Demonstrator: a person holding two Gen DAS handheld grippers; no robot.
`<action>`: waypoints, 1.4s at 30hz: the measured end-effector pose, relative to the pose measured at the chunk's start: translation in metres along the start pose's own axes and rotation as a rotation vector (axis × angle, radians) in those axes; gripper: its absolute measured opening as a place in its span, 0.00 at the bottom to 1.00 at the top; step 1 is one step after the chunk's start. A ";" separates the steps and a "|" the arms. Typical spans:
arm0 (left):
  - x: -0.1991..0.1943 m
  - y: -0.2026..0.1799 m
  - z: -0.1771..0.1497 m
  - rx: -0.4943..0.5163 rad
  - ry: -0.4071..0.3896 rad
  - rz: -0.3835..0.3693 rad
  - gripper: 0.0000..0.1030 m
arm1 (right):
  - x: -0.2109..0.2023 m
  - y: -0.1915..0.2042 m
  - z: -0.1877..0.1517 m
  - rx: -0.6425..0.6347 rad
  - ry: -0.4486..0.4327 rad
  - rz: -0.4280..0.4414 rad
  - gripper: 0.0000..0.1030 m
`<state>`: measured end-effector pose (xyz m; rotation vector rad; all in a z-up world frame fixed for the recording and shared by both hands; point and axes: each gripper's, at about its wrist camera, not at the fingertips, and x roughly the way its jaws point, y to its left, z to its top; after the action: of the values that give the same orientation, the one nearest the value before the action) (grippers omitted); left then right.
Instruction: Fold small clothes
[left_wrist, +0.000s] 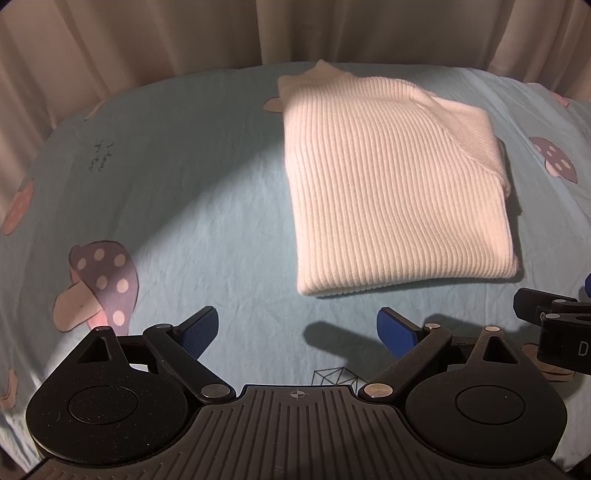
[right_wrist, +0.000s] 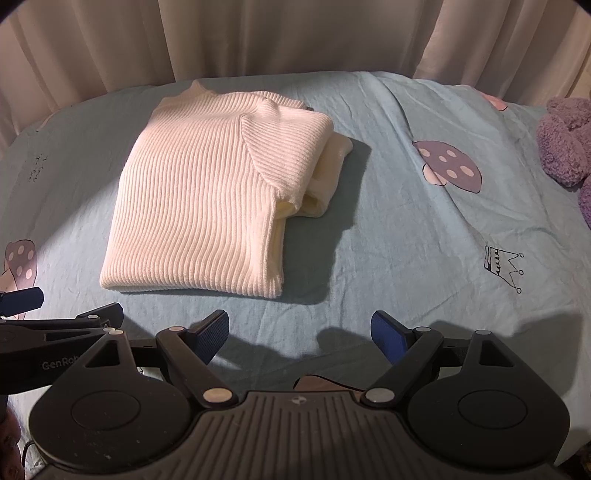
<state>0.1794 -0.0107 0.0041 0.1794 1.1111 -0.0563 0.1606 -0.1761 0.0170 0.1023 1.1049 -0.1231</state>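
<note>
The left hand-held gripper (left_wrist: 297, 332) hangs over the bed with its blue pads (left_wrist: 199, 330) spread wide and nothing between them. The right hand-held gripper (right_wrist: 299, 334) hangs just beside it, jaws likewise wide apart and empty. Neither touches the cloth.

From the left gripper, the folded white ribbed sweater (left_wrist: 391, 184) lies at about one o'clock, flat on the light blue bedsheet (left_wrist: 207, 206); from the right gripper it lies at about eleven o'clock, a sleeve end poking out from under its right edge. The sheet is printed with purple mushrooms (left_wrist: 101, 280). A fuzzy purple plush item (right_wrist: 567, 140) sits at about two o'clock from the right gripper, well apart from the sweater. A beige curtain (right_wrist: 295, 37) hangs behind the bed.
</note>
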 end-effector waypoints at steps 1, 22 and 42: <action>0.000 0.000 0.000 0.000 0.001 0.000 0.93 | 0.000 0.000 0.000 0.001 0.000 0.000 0.82; 0.001 -0.001 0.000 0.018 0.007 -0.017 0.93 | 0.000 -0.003 0.000 0.004 -0.004 -0.004 0.82; -0.001 -0.002 0.001 0.023 0.006 -0.036 0.93 | -0.003 -0.004 0.001 0.005 -0.005 -0.004 0.82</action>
<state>0.1792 -0.0130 0.0054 0.1804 1.1201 -0.1006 0.1598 -0.1804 0.0197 0.1037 1.0999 -0.1297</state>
